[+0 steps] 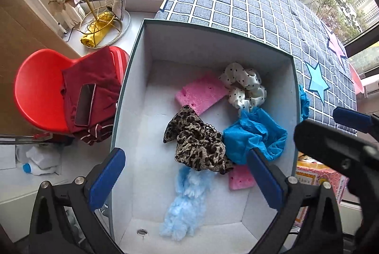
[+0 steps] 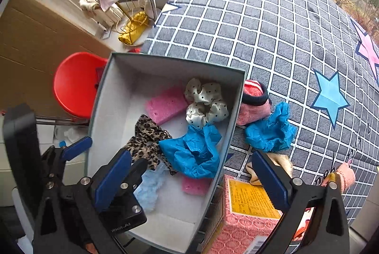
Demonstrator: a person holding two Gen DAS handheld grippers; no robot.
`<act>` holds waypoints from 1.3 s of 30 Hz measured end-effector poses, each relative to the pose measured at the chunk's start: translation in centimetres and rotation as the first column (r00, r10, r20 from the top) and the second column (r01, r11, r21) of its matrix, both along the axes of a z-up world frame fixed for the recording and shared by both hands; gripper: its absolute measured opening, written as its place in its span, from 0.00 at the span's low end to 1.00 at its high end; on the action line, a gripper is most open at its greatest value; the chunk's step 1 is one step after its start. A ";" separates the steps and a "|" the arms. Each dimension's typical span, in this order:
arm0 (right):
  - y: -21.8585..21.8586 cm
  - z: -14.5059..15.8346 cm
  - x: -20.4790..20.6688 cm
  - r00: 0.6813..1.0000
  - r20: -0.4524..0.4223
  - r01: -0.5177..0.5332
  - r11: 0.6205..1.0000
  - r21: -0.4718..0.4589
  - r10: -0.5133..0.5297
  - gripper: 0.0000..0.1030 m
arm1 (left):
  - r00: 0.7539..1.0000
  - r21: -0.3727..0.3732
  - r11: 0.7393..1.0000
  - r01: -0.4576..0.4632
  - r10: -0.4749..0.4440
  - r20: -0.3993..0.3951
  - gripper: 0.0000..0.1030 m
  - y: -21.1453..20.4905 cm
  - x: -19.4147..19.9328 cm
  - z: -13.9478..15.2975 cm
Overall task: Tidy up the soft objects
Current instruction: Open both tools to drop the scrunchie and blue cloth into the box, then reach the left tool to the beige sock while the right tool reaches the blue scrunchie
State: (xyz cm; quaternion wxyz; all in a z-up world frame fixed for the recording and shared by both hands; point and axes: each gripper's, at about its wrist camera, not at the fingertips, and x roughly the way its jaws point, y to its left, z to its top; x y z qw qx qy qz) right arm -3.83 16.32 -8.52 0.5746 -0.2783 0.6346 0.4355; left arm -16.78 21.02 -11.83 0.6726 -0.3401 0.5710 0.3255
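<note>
Both grippers, left and right, hang fingers spread wide, empty, box at 12 o'clock.

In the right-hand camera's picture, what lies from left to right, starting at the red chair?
Red chair → pink sponge → polka-dot scrunchie → pink sock → blue cloth on the blanket → blue star.

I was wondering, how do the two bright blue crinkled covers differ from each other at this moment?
The blue cover in the box lies inside the grey box, overlapping the leopard-print cloth; the blue cover on the bed lies outside, on the checked bedspread beside a pink knitted item. The one in the box looks more spread out, the other more bunched. Both share colour and crinkled material.
</note>
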 end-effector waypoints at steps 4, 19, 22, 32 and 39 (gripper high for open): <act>-0.2 1.2 0.0 1.000 0.001 0.005 1.000 0.017 -0.005 1.00 | 1.000 0.006 1.000 0.017 -0.017 0.010 1.00 -0.4 0.1 0.9; -4.1 4.1 3.4 0.996 0.019 0.091 0.995 0.044 -0.092 1.00 | 0.992 0.031 0.992 0.124 -0.124 -0.023 1.00 -3.2 2.8 3.6; -5.3 4.6 4.4 0.993 0.022 0.117 0.992 0.047 -0.118 1.00 | 0.991 0.034 0.991 0.133 -0.132 -0.030 1.00 -3.5 3.4 3.9; -8.9 5.3 7.1 0.983 0.014 0.183 0.982 0.055 -0.184 1.00 | 0.991 -0.013 0.991 0.130 -0.130 -0.029 1.00 -3.8 5.1 4.3; -13.6 3.9 10.7 0.957 0.007 0.291 0.957 0.017 -0.291 1.00 | 0.983 -0.019 0.983 0.183 -0.183 -0.025 1.00 -5.0 7.8 5.1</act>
